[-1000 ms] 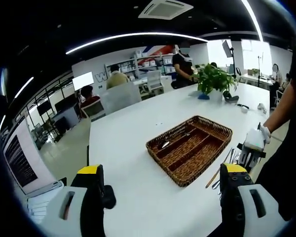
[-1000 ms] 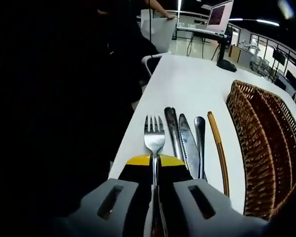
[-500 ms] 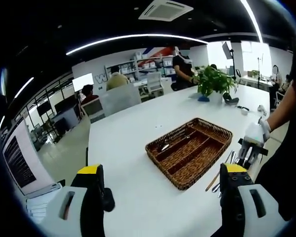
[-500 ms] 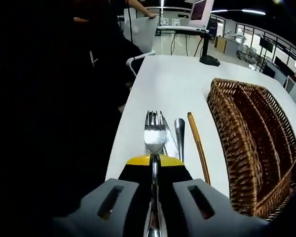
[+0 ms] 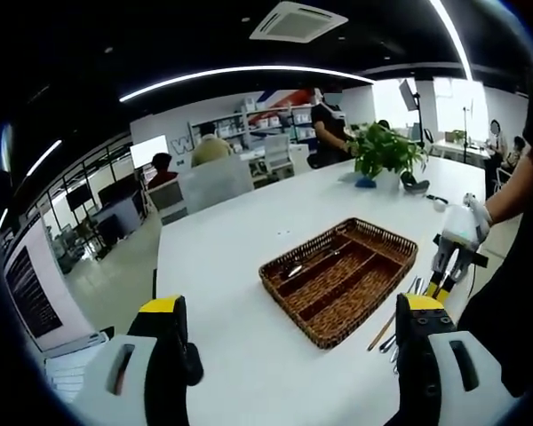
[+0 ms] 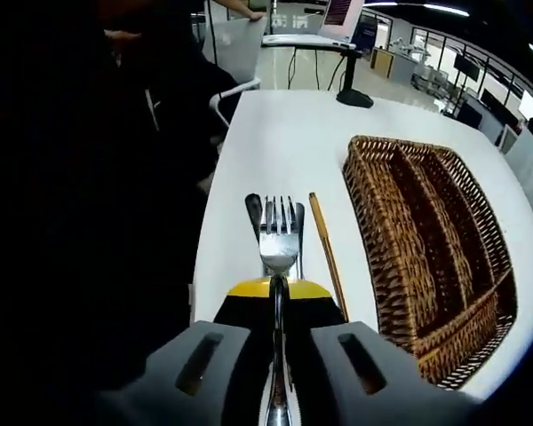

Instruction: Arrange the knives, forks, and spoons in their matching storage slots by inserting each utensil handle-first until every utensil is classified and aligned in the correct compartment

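Note:
A brown wicker tray (image 5: 338, 273) with long compartments lies on the white table (image 5: 240, 257); one slot holds some metal cutlery (image 5: 307, 260). My left gripper (image 5: 293, 355) hangs open above the table's near end, well short of the tray. My right gripper (image 6: 278, 293) is shut on a steel fork (image 6: 279, 236), tines pointing forward, lifted above the table. The same gripper (image 5: 449, 257), held by a gloved hand, shows at the right of the tray in the left gripper view. Beneath it lie loose utensils (image 5: 400, 312) and a wooden chopstick (image 6: 326, 257), left of the tray (image 6: 426, 248).
A potted plant (image 5: 386, 146) stands at the table's far end with small items near it. Chairs (image 5: 215, 177) and several people are beyond the table. A monitor stand (image 6: 354, 96) sits at the table's other end. The table edge (image 6: 204, 240) runs left of the fork.
My right gripper has risen with the fork, lifting it off the row of utensils; the tray now sits fuller in its view. My left gripper has stayed nearly still.

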`<state>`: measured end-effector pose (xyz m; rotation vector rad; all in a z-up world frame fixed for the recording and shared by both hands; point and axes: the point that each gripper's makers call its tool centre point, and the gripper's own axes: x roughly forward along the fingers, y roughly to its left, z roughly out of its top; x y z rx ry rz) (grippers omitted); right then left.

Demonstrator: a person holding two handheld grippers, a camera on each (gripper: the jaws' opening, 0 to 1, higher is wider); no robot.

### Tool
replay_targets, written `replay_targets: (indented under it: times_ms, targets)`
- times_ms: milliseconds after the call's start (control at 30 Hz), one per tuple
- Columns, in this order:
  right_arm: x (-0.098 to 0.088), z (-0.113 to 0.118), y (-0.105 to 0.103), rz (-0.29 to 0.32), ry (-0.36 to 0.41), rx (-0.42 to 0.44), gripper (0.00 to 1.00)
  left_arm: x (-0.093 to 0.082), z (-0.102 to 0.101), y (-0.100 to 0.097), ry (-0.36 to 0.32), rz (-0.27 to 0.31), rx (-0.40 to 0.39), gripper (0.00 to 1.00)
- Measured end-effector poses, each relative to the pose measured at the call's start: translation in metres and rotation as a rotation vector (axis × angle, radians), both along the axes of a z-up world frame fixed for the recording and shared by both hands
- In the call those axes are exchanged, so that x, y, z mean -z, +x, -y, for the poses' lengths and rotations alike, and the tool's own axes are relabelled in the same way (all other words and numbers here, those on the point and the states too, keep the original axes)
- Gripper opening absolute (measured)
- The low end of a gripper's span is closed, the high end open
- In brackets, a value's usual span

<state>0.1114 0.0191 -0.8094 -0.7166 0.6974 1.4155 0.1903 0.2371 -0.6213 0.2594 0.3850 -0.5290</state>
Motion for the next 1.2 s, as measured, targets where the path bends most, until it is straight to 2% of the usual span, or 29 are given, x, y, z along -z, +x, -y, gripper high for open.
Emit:
replay_targets:
  times_ms: [233, 333, 567, 667, 900, 1033, 1100, 1200]
  targets:
    - [-0.032, 0.004, 0.006, 0.017, -0.023, 0.001, 0.00, 0.002, 0.005, -0.004, -0.010, 0.005, 0.005, 0.99]
    - [-0.044, 0.010, 0.013, 0.044, -0.053, 0.004, 0.00, 0.005, 0.008, -0.006, -0.017, 0.003, 0.009, 0.99]
    - [-0.078, 0.014, 0.026, 0.058, -0.063, 0.053, 0.00, 0.010, 0.009, -0.008, -0.019, -0.001, 0.025, 0.99]
    - [-0.093, 0.015, 0.034, 0.100, -0.086, 0.046, 0.00, 0.011, 0.009, -0.008, -0.030, -0.005, 0.033, 0.99]
    - [-0.126, 0.013, 0.042, 0.124, -0.100, 0.032, 0.00, 0.012, 0.012, -0.011, -0.038, -0.012, 0.047, 0.99]
    - [-0.144, 0.014, 0.043, 0.100, -0.111, 0.033, 0.00, 0.013, 0.015, -0.013, -0.041, -0.015, 0.062, 0.99]
    - [-0.151, 0.017, 0.047, 0.135, -0.133, 0.026, 0.00, 0.013, 0.016, -0.013, -0.043, -0.017, 0.066, 0.99]
    - [-0.163, 0.019, 0.047, 0.146, -0.134, 0.028, 0.00, 0.013, 0.018, -0.011, -0.046, -0.008, 0.075, 0.99]
